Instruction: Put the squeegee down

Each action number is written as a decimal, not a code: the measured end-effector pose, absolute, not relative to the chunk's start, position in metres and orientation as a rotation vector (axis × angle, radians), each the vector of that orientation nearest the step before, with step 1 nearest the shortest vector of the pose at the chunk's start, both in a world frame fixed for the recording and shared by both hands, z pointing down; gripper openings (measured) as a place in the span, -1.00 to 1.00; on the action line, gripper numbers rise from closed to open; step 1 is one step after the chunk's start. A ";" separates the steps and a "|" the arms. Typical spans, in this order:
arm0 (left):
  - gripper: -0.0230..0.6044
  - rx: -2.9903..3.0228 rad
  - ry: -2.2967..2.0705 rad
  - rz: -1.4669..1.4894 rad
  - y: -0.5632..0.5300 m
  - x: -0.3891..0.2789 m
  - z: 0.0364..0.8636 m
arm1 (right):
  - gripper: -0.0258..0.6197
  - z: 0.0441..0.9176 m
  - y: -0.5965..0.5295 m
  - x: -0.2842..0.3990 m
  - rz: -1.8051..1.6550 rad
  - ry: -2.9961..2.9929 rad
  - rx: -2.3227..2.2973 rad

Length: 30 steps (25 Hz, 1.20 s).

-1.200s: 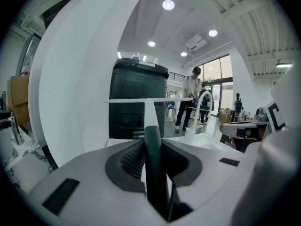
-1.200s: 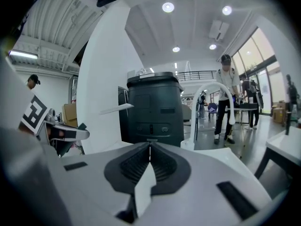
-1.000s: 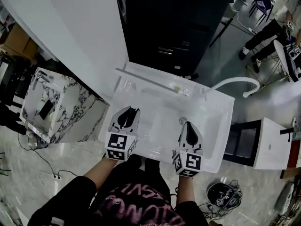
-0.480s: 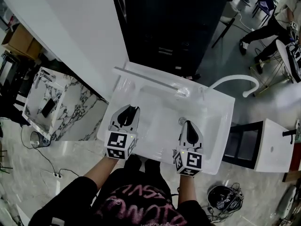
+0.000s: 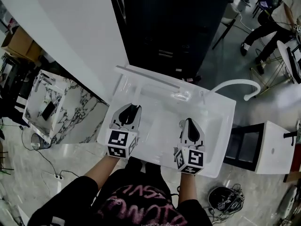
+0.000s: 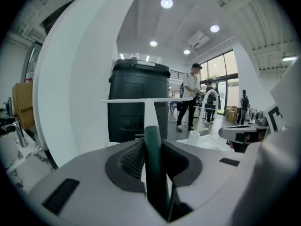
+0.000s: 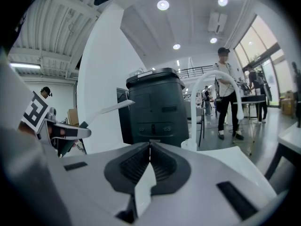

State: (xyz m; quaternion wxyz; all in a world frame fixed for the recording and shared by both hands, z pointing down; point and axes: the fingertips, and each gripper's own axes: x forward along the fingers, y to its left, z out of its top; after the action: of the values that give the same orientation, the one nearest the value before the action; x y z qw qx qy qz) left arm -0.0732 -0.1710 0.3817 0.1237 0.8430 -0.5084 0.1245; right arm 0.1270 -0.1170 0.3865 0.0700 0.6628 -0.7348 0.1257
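My left gripper [image 5: 130,108] is shut on the squeegee's dark green handle [image 6: 154,166], over the left side of a white sink [image 5: 217,134]. The white shaft runs forward from the jaws to the long white blade [image 5: 149,78], which lies across the sink's far edge. In the left gripper view the blade [image 6: 141,100] is a level bar ahead of the jaws. My right gripper [image 5: 189,123] hovers over the sink's right half, shut with nothing in it. The right gripper view shows its pads [image 7: 141,161] meeting and the squeegee blade [image 7: 115,108] off to the left.
A white arched faucet [image 5: 236,82] rises at the sink's back right. A tall black cabinet [image 5: 174,27] stands behind the sink and a white wall panel [image 5: 70,32] to its left. A marble counter [image 5: 75,102] is at left. People stand at the far right.
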 end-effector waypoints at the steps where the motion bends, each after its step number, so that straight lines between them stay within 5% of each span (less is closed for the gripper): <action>1: -0.66 2.454 -1.480 0.366 -0.174 -0.072 0.384 | -0.85 0.388 -0.121 0.128 0.382 -2.210 1.996; 30: -0.66 2.318 -1.436 0.508 -0.193 -0.064 0.475 | -0.85 0.471 -0.134 0.119 0.585 -2.182 1.921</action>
State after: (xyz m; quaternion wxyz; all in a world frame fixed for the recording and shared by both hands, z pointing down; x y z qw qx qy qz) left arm -0.0635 -0.1925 0.4749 0.1829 0.8215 -0.5091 0.1802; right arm 0.1186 -0.1336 0.4711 0.0877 0.6453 -0.7330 0.1964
